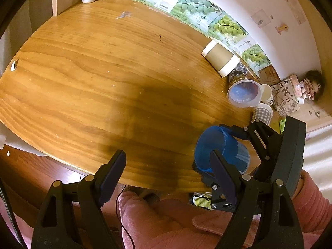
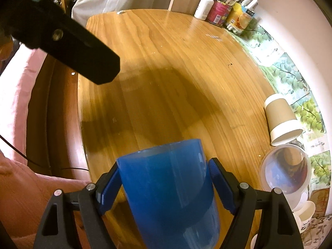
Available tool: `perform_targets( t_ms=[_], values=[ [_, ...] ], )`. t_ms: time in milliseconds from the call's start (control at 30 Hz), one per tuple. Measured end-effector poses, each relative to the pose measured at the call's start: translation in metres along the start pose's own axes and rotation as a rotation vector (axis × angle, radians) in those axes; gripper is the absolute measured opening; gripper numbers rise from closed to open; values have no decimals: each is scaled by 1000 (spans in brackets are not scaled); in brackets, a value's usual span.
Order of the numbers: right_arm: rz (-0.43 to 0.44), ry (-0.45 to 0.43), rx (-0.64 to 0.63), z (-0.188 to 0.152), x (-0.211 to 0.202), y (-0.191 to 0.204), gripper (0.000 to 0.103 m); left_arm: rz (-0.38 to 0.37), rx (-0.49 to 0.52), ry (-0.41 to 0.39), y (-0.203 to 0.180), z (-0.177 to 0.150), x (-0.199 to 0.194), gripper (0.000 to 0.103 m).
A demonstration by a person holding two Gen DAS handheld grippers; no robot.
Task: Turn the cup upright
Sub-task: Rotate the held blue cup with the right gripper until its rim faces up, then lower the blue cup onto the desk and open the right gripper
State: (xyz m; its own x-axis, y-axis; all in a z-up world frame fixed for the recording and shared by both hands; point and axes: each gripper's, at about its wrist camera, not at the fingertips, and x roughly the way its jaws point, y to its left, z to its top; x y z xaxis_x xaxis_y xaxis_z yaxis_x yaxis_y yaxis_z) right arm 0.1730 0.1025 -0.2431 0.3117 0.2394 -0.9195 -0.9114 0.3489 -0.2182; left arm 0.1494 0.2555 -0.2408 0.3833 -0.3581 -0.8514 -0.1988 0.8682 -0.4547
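Right tongs [image 2: 166, 188] pinch the blue cup [image 2: 170, 188] above the surface's [image 2: 166, 72] near edge; left tongs [image 1: 168, 178] spread, idle. Next: set it down upright.

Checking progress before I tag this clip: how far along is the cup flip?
Done: the right tool has closed on the blue cup, one pad on each side of its wall. In hand: the cup is gripped tilted near the table edge; whether it has left the wood is unclear. Left: turning it mouth-up and setting it down. The left tool is open and holds nothing.
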Motion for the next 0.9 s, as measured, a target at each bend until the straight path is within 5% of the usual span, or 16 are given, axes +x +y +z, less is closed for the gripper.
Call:
perform_targets(
  t_ms=[267, 900],
  values=[
    [1, -42, 92, -4, -8, -10, 77, -10, 36, 10, -4, 4, 0, 85],
    [-122, -267, 602, -70, -63, -51, 76, -48, 260, 66, -64, 21, 13, 85]
  ],
)
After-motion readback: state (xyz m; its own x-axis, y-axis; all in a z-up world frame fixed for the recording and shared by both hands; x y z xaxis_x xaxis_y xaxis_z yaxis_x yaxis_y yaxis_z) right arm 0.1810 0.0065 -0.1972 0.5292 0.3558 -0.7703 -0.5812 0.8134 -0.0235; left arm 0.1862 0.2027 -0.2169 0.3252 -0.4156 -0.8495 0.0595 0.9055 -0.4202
